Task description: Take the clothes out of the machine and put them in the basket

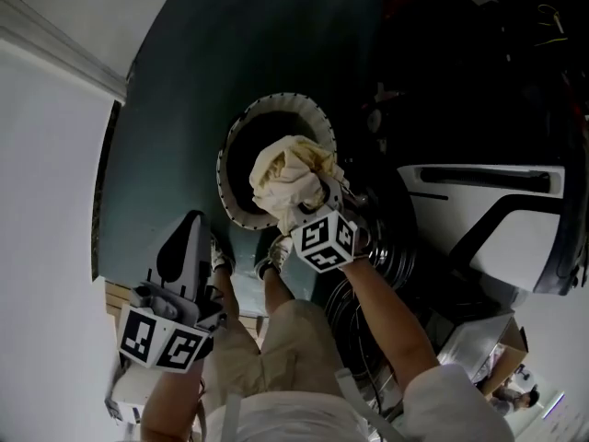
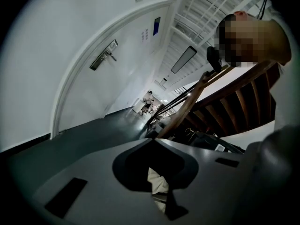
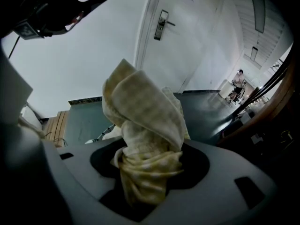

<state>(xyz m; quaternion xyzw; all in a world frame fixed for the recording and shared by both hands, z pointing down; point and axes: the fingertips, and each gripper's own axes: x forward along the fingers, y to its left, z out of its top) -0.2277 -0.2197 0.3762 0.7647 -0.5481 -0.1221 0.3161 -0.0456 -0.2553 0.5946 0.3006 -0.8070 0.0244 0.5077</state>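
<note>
Drop-off step, by the look of it. The right gripper is clamped on a bunched yellowish cloth, right over the white-rimmed basket mid-frame. The left gripper, lower left, looks pinched shut on nothing. Next move is probably just lowering the cloth and letting go.

Pale yellow cloth (faintly checked)

left tool points roughly level with jaws together, right tool angled down, clamped on the cloth.
</note>
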